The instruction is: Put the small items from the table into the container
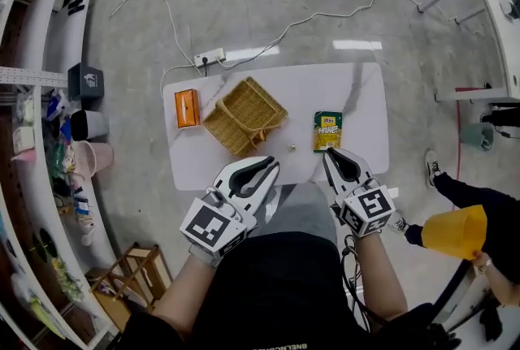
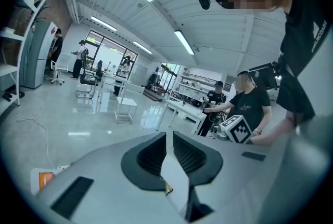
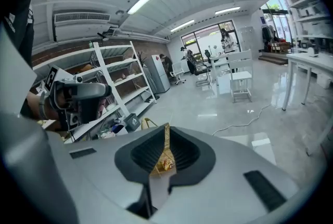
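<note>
**Item:** green packet [image 1: 327, 131], flat on the white surface [image 1: 366, 97], just right of the wicker basket [image 1: 244, 114]. An orange box [image 1: 187, 107] lies left of the basket.
**Handling:** likely light, crinkly, slippery film; best pinched at an edge seam.
**Claws:** left claw [image 1: 270, 167] and right claw [image 1: 329, 154] are both clenched and empty, at the surface's near edge.
**Room:** glossy grey floor, power strip [image 1: 210, 58], shelving [image 1: 32, 97] at left.

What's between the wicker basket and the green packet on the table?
One tiny pale item on the tabletop, apart from both the wicker basket and the green packet; otherwise bare. Head view shows it.
</note>
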Available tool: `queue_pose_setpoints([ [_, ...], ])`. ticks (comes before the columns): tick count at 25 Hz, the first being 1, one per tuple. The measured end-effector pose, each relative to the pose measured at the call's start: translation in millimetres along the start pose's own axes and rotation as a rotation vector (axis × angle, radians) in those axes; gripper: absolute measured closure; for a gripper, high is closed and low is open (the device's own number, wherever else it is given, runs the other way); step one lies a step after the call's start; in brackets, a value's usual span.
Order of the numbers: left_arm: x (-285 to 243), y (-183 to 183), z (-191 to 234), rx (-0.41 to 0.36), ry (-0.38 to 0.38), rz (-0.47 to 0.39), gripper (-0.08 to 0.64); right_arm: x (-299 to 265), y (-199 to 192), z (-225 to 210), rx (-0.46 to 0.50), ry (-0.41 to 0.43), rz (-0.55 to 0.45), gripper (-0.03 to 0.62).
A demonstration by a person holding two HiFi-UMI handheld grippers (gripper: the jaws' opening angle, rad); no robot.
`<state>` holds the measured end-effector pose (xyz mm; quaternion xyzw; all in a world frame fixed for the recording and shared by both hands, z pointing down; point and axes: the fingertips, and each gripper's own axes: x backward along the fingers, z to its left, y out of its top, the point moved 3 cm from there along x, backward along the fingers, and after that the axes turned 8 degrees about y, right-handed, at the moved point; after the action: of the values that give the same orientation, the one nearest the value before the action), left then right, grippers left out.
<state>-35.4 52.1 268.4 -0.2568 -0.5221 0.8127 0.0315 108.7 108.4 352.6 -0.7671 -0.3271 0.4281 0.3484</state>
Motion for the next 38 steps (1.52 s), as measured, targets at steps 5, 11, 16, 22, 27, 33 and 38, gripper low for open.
queue_pose_setpoints([
  [5,5,-18,10,0.035,0.053,0.021,0.515,-30,-29,-18,0.003,0.037,0.096,0.574],
  [11,9,-35,26,0.079,0.117,0.043,0.515,-70,-71,-31,0.016,0.089,0.233,0.547],
  [16,11,-52,33,0.1,0.146,0.055,0.515,-98,-117,-40,0.015,0.124,0.351,0.515],
  [22,15,-76,51,0.135,0.195,0.069,0.515,-129,-166,-50,0.012,0.14,0.469,0.498],
  [27,20,-94,60,0.166,0.22,0.081,0.515,-149,-205,-55,0.037,0.15,0.569,0.478],
  [33,27,-113,66,0.19,0.238,0.098,0.515,-167,-250,-62,0.053,0.148,0.669,0.452],
  [38,33,-122,75,0.211,0.261,0.096,0.515,-178,-282,-65,0.064,0.145,0.735,0.437],
])
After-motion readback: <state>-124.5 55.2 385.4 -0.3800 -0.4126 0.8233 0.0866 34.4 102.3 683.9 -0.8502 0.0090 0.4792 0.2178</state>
